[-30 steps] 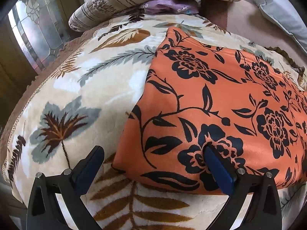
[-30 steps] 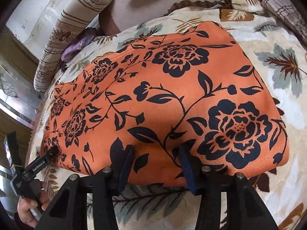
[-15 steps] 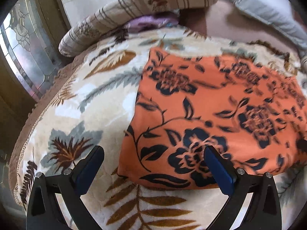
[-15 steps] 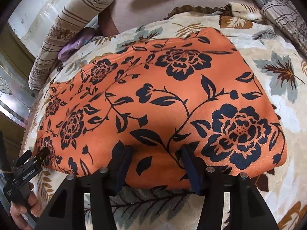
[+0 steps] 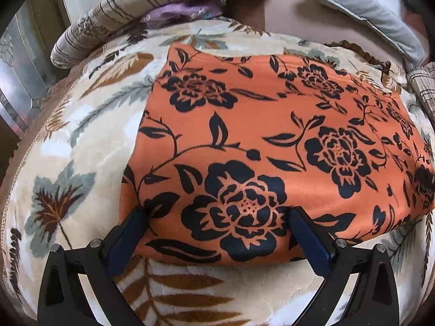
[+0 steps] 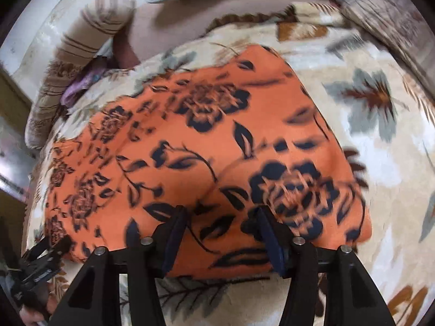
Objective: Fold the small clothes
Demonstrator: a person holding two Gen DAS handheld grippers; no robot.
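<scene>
An orange cloth with black flowers (image 5: 272,135) lies folded flat on a cream floral blanket (image 5: 81,135). My left gripper (image 5: 217,233) is wide open, its blue pads astride the cloth's near left edge. In the right wrist view the same cloth (image 6: 206,146) is blurred by motion. My right gripper (image 6: 220,233) is partly open, with its pads on the cloth's near edge and a fold of fabric between them. The left gripper also shows at the lower left of the right wrist view (image 6: 43,255).
A striped bolster pillow (image 5: 152,2) and a purple cloth (image 5: 179,11) lie at the back left. A grey pillow (image 5: 367,11) lies at the back right. A glass-panelled door (image 5: 19,87) stands beyond the bed's left edge.
My left gripper moved right and forward onto the cloth's near edge. My right gripper shifted right and tilted; its view is now blurred. The cloth's near edge has puckered by the right gripper.
</scene>
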